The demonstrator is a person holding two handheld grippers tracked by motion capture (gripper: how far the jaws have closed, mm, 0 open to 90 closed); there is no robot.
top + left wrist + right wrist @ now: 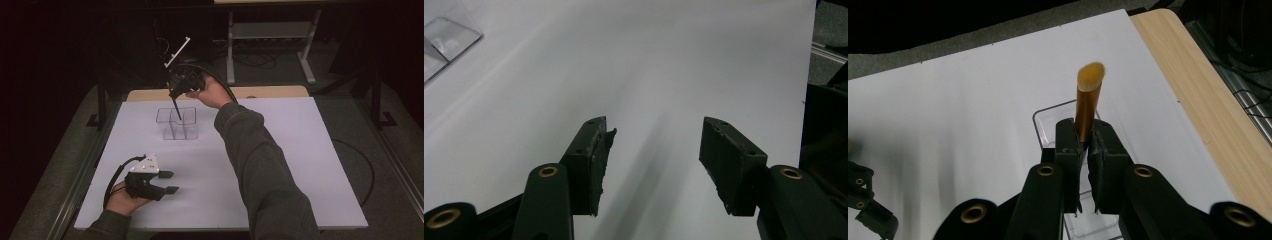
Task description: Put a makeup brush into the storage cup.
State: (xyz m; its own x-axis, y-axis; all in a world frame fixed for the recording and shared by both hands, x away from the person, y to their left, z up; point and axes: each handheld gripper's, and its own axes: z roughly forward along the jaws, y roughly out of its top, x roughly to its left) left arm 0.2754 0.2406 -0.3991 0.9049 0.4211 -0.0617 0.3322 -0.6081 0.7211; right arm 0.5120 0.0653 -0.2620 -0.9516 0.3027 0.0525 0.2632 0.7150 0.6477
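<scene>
Gold-handled brush [1088,100] upright above clear organizer [177,123]

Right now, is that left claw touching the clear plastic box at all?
Apart. In the high view the left gripper hovers near the table's front, with bare white table between it and the clear organizer farther back.

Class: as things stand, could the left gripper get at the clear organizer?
Probably yes: the left gripper is open, with bare table between it and the clear organizer, though the right gripper holds a brush over it.
</scene>
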